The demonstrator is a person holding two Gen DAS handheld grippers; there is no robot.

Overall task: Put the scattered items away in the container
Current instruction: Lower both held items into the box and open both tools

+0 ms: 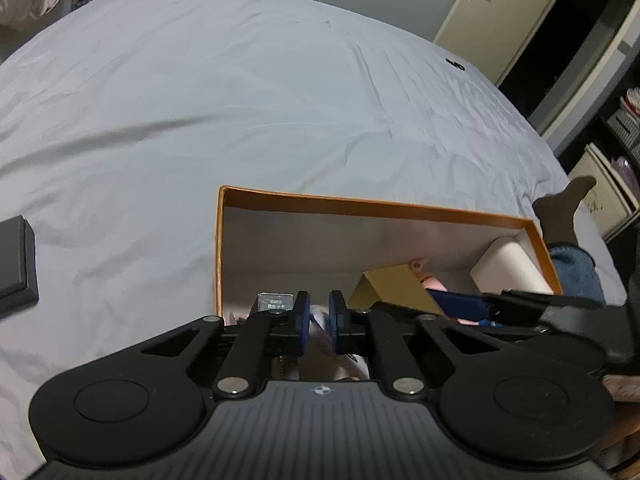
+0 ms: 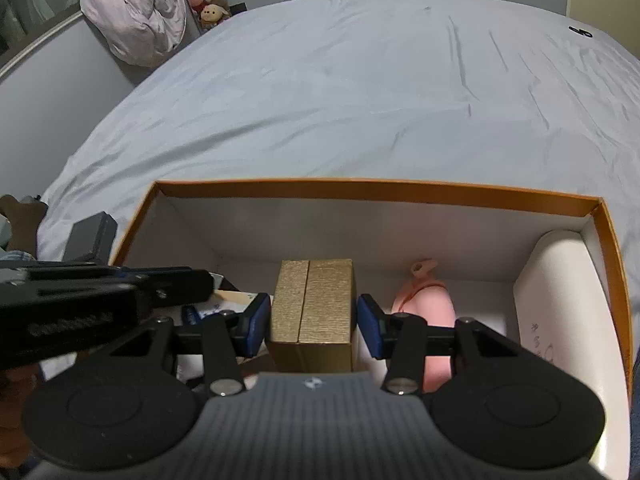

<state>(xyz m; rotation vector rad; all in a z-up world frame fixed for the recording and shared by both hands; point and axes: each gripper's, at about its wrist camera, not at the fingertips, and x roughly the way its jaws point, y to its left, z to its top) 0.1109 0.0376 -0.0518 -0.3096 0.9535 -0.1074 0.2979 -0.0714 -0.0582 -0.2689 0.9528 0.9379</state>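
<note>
Presently the gold box sits between the right gripper fingers, which clamp its two sides; its long axis runs away from the camera, over the orange container on the bed. Release means lowering straight in, beside the pink toy. Left gripper fingers stand nearly together over the container's left end; whether they pinch anything cannot be told, the pale item beneath being cut off. A black case lies outside, nearer the left hand.
</note>
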